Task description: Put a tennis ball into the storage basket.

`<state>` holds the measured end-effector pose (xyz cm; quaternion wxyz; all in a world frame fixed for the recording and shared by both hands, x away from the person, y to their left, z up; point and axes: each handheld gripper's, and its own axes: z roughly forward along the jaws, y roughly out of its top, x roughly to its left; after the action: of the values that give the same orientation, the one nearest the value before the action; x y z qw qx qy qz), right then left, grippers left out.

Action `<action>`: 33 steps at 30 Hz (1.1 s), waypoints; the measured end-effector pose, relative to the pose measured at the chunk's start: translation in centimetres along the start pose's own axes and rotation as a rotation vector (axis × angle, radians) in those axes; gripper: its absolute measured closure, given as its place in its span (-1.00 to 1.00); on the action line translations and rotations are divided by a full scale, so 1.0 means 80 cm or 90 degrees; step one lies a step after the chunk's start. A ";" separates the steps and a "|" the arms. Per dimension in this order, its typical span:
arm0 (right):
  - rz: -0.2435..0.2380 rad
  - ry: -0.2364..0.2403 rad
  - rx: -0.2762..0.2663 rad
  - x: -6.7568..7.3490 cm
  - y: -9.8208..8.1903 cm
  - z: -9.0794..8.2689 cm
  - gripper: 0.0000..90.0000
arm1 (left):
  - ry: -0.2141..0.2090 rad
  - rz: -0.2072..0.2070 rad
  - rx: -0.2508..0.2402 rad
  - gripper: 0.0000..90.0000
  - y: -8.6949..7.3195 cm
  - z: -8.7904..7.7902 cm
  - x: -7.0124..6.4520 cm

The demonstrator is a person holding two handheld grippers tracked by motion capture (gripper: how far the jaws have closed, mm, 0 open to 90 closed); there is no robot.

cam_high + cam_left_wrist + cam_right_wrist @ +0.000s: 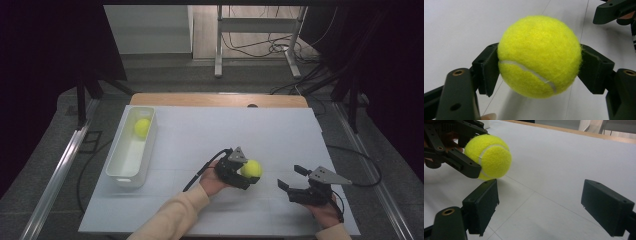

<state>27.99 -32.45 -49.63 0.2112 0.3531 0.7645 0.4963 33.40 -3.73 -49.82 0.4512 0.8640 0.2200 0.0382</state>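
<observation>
My left gripper (248,172) is shut on a yellow tennis ball (251,169) near the middle front of the white table. In the left gripper view the ball (539,56) sits squeezed between both black pads (489,68). The right gripper view shows the same ball (489,156) held just above the table surface, with the left gripper (477,161) around it. My right gripper (291,178) stands open to the right of the ball, its pads (482,203) wide apart with nothing between them. A second tennis ball (142,127) lies in the far end of a white bin (125,175).
The long white bin stands along the table's left side. A wooden strip (220,100) edges the far side of the table. Beyond it is grey floor with cables and a metal desk frame (257,37). Cables trail from both grippers.
</observation>
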 end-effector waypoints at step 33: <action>-0.003 -0.001 0.006 0.000 -0.001 0.001 -0.67 | 0.030 -0.007 -0.022 -0.42 -0.004 -0.035 0.012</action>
<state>28.00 -32.41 -49.72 0.2115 0.3529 0.7671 0.4921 33.42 -1.04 -48.58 0.4608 0.8537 0.2350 0.0600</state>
